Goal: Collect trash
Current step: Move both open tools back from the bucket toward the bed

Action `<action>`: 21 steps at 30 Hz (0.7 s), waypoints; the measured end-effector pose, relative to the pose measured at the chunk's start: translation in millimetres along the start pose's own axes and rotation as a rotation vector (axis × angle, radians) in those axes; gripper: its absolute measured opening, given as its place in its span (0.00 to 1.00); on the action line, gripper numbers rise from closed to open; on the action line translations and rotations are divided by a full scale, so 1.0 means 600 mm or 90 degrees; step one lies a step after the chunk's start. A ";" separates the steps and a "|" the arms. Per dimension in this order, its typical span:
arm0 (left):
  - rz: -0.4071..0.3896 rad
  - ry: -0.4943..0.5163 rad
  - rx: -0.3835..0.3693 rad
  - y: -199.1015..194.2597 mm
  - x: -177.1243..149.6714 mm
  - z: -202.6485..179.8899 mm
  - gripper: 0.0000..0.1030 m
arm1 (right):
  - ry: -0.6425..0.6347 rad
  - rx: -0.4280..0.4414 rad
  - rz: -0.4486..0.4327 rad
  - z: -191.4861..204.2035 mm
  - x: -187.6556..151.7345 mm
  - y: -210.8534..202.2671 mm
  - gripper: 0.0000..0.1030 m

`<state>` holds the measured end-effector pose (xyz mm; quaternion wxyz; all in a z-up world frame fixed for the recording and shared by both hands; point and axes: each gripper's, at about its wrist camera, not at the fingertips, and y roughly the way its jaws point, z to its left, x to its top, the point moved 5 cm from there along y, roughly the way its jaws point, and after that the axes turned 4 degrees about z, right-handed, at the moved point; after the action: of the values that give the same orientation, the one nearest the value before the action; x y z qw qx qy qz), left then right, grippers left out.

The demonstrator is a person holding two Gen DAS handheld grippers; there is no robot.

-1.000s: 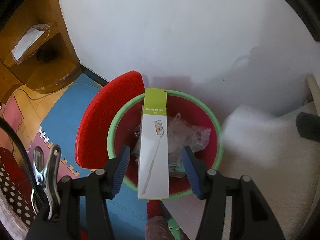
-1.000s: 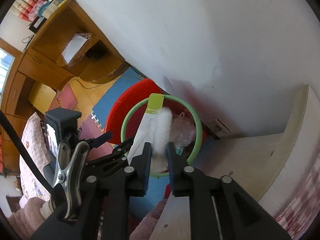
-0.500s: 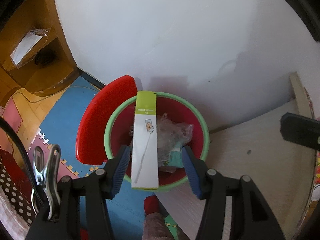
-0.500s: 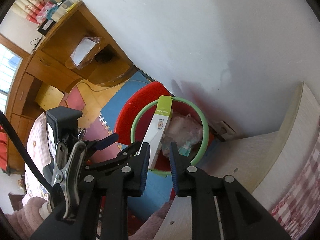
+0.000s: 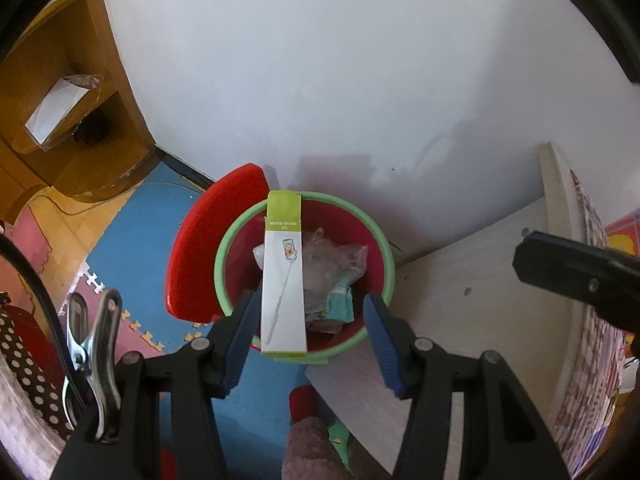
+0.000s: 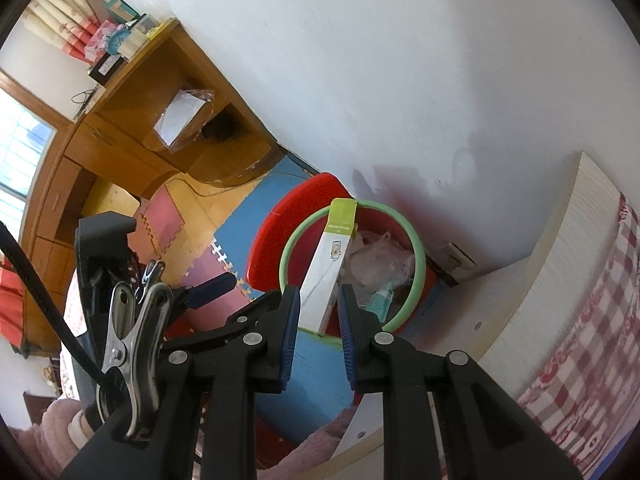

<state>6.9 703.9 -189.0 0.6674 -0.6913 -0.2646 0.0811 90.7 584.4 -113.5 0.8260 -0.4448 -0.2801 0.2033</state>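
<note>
A red bin with a green rim point(image 5: 386, 264) stands on the floor against the white wall, its red lid point(image 5: 208, 248) flipped open to the left. A white and green selfie-stick box point(image 5: 284, 280) lies across the bin from the far rim to the near rim. Beside the box, inside the bin, sit a crumpled plastic bag point(image 5: 332, 260) and a teal wrapper point(image 5: 340, 304). My left gripper point(image 5: 310, 332) hovers above the near rim, open and empty. My right gripper point(image 6: 319, 316) hangs over the bin rim point(image 6: 418, 256) and box point(image 6: 332, 264), its jaws narrowly apart with nothing between them.
A light wooden bed board point(image 5: 480, 280) juts in at the right, with checked bedding point(image 6: 592, 320) behind it. A wooden desk point(image 6: 132, 128) fills the left corner. Blue and pink foam mats point(image 5: 132, 232) cover the floor. A pink fuzzy slipper point(image 5: 312, 448) shows at the bottom.
Both grippers have risen, so the bin looks smaller. The white wad held between the right gripper's fingers a second ago is gone from them. The box has not moved.
</note>
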 end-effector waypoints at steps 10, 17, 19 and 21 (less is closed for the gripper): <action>-0.003 0.011 -0.002 -0.051 0.000 -0.022 0.55 | 0.010 0.011 -0.031 0.000 -0.021 -0.041 0.20; 0.002 0.039 -0.002 -0.087 -0.011 -0.058 0.55 | 0.032 0.027 -0.058 -0.007 -0.047 -0.081 0.20; 0.001 0.042 -0.006 -0.096 -0.015 -0.069 0.55 | 0.037 0.032 -0.065 -0.010 -0.054 -0.094 0.20; -0.001 0.046 -0.003 -0.107 -0.019 -0.080 0.55 | 0.040 0.032 -0.074 -0.014 -0.061 -0.109 0.20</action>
<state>3.3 654.4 -125.1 0.6748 -0.6953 -0.2413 0.0547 73.6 523.8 -72.3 0.8559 -0.4128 -0.2740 0.1480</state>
